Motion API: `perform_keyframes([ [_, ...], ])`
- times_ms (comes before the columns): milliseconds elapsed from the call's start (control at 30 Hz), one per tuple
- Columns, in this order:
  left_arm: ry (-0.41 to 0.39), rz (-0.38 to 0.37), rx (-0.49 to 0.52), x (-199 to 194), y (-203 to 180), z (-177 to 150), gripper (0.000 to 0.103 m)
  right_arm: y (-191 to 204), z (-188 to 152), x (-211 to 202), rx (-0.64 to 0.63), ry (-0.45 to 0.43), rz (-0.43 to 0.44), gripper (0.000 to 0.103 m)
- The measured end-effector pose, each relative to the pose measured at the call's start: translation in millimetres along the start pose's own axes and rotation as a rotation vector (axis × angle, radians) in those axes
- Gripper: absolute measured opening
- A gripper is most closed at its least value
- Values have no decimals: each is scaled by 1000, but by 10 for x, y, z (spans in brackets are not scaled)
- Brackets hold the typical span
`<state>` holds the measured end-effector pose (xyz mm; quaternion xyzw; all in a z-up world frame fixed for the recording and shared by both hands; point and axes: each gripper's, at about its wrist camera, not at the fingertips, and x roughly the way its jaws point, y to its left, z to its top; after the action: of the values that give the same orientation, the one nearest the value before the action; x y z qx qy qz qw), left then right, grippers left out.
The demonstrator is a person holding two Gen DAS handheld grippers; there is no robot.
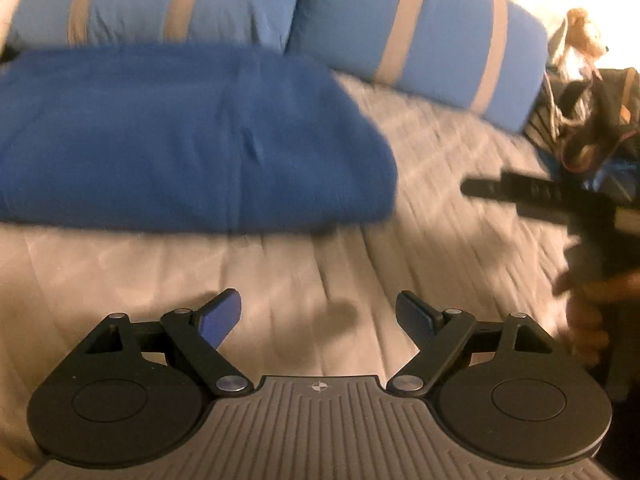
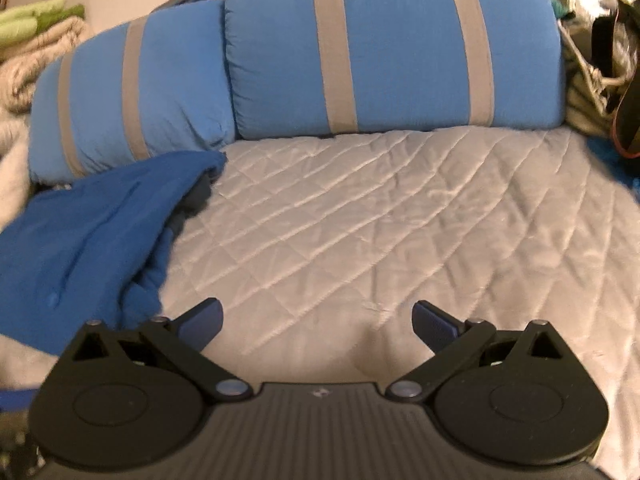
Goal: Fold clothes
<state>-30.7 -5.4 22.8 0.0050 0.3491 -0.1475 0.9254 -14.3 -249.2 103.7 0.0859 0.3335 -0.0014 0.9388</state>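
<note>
A folded blue garment [image 1: 180, 136] lies on the quilted beige bedspread [image 1: 280, 272], filling the left and middle of the left wrist view. My left gripper [image 1: 318, 314] hovers open over bare quilt just in front of it, nothing between its fingers. In the right wrist view the same blue garment [image 2: 88, 240] sits at the left, its edge rumpled. Open and holding nothing, my right gripper [image 2: 316, 322] stands over the quilt [image 2: 380, 220] to the right of the cloth. At the right edge of the left wrist view the right gripper [image 1: 480, 189] appears, held by a hand [image 1: 588, 316].
Two blue pillows with grey stripes [image 1: 420, 36] [image 2: 392, 48] lean at the head of the bed. Bags and clutter [image 1: 592, 112] pile up at the right side. A heap of beige and green fabric [image 2: 36, 40] sits at the far left.
</note>
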Motion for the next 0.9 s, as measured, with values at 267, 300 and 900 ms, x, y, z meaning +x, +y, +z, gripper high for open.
perform_keyframes([
  [267, 75, -32, -30, 179, -62, -20, 85, 77, 1, 75, -138, -28, -105, 103],
  [300, 85, -36, -34, 202, -70, -22, 85, 99, 13, 102, -157, -38, -122, 103],
  [900, 128, 185, 39, 412, -482, -129, 103, -74, -96, 489, -89, 98, -143, 103],
])
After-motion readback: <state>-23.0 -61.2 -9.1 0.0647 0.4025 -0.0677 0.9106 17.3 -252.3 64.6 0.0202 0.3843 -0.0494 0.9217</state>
